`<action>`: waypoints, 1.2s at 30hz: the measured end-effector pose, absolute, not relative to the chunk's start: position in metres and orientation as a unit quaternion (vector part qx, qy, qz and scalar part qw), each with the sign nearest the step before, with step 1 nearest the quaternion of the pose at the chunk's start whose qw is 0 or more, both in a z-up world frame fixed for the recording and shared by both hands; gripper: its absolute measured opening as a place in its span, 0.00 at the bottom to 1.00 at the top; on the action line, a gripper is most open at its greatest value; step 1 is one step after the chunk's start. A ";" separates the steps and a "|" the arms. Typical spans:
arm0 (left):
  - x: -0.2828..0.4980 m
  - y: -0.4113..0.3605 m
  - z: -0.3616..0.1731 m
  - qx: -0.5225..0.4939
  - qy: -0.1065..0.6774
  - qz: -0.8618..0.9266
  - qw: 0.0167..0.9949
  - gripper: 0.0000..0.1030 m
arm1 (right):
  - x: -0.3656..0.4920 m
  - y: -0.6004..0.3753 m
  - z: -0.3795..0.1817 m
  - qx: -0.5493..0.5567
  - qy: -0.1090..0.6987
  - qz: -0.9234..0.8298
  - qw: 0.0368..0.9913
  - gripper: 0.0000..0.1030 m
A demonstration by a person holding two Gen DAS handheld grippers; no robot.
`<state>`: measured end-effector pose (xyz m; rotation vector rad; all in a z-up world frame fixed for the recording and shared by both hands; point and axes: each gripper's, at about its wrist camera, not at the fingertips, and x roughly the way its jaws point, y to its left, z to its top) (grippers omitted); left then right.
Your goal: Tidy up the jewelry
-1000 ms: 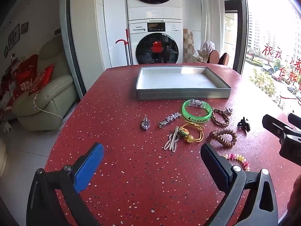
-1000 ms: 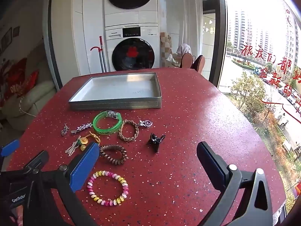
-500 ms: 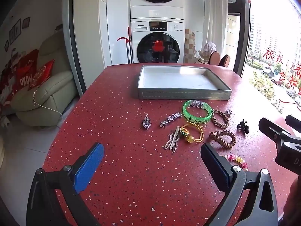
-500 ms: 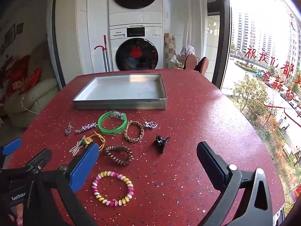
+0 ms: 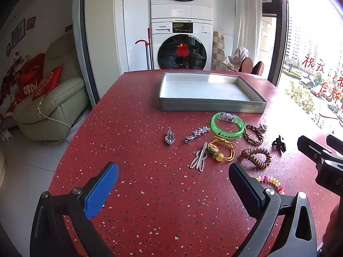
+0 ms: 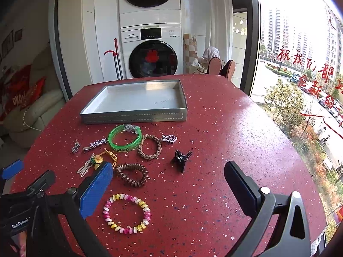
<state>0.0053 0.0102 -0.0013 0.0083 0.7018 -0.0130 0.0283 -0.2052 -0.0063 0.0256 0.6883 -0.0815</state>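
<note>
So, both of my grippers hang over the near edge of the red table (image 6: 225, 128) with nothing in them: left gripper (image 5: 173, 184) jaws wide apart, right gripper (image 6: 169, 184) jaws wide apart too.

Largest first. Grey tray (image 6: 133, 115) sits at 12 o'clock on the table, stiff and bare inside; I judge it the destination, no need to grab it.

Green bangle (image 6: 125, 138), just in front of the tray: looks rigid plastic, light, probably slick. I'd pinch across 1 wall of the ring, not span it.

Pastel coil bracelet (image 6: 127, 213) at 6 o'clock, nearest my right gripper: soft, springy, light. Pinch 1 side of the loop.

Brown coil tie (image 6: 131, 174), between the pastel one and the bangle: same handling.

Braided bracelet (image 6: 150, 146), at 3 o'clock of the bangle and just beside it: limp, with a sparkly charm at its far right. Take the braid.

Yellow cord charm (image 5: 220, 151): floppy, grab the bead.

Black claw clip (image 6: 181, 158) at 3 o'clock of the cluster: hard, small, stands proud of the table, likely an easy hold.

Star hairpin (image 5: 196, 135) and silver pendant (image 5: 169, 138), 9 o'clock side: flat, thin metal, likely to slip.
</note>
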 end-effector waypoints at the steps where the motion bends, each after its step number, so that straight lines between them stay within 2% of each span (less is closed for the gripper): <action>1: 0.006 0.010 -0.001 0.004 0.344 -0.007 0.939 1.00 | 0.028 -0.206 -0.006 0.013 0.337 -0.041 0.941 1.00; 36: 0.003 0.010 0.003 0.002 0.333 -0.007 0.943 1.00 | 0.029 -0.199 -0.001 0.011 0.330 -0.041 0.943 1.00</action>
